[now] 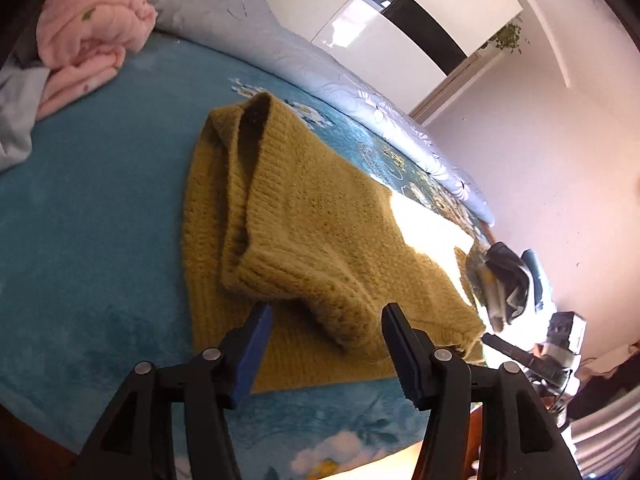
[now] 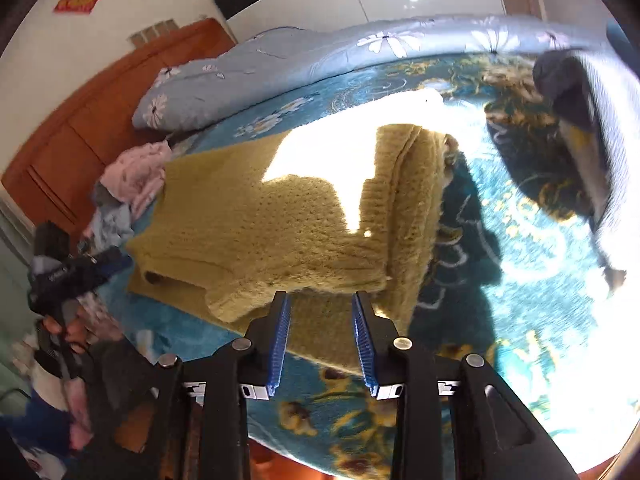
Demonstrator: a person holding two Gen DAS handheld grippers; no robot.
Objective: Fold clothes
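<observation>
A mustard-yellow knitted sweater (image 1: 312,232) lies partly folded on the teal floral bedspread (image 1: 88,216), one sleeve laid across its body. My left gripper (image 1: 326,312) hovers open just over the sweater's near edge, nothing between its blue pads. In the right wrist view the same sweater (image 2: 256,220) spreads out ahead, a folded ribbed edge on its right side lit by a sun patch. My right gripper (image 2: 320,298) is open at the sweater's near hem, holding nothing. The left gripper (image 2: 72,272) and the hand on it show at the far left of that view.
A pink fleece garment (image 1: 88,36) and grey cloth sit heaped at the bed's far corner. A pale blue flowered quilt (image 2: 304,60) runs along the back. A dark and striped garment (image 2: 584,120) lies at the right. A wooden headboard (image 2: 80,120) stands behind.
</observation>
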